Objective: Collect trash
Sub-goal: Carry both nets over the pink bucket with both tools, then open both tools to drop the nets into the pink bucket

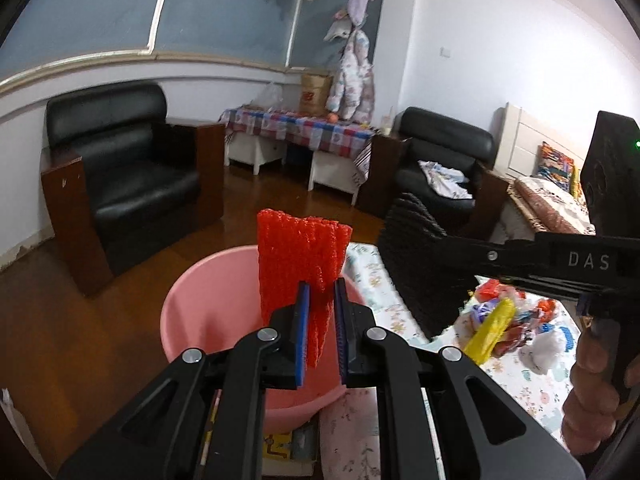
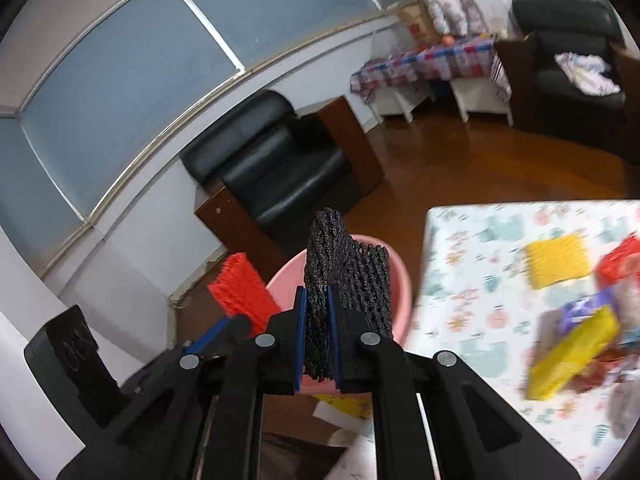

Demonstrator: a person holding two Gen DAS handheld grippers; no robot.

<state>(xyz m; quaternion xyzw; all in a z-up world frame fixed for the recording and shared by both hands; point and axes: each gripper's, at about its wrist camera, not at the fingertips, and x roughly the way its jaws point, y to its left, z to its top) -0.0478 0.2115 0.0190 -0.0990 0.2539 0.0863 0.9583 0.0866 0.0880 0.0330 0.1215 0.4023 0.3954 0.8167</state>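
Observation:
My left gripper (image 1: 321, 296) is shut on a red foam net (image 1: 300, 256) and holds it over the pink bucket (image 1: 200, 304). My right gripper (image 2: 317, 300) is shut on a black foam net (image 2: 344, 276) above the bucket's rim (image 2: 396, 280). In the left wrist view the black net (image 1: 420, 256) and the right gripper's body show at the right. In the right wrist view the red net (image 2: 240, 284) and the left gripper show at the lower left. More trash (image 1: 508, 320) lies on the floral table (image 1: 520, 380): a yellow wrapper (image 2: 568, 356), a yellow foam net (image 2: 558, 260), red and purple wrappers.
The bucket stands on the wooden floor (image 1: 80, 340) by the table's left edge. Black armchairs (image 1: 128, 176) stand at the back, with a checked-cloth side table (image 1: 304, 128) between them. Papers and boxes lie on the floor below the bucket (image 2: 340, 408).

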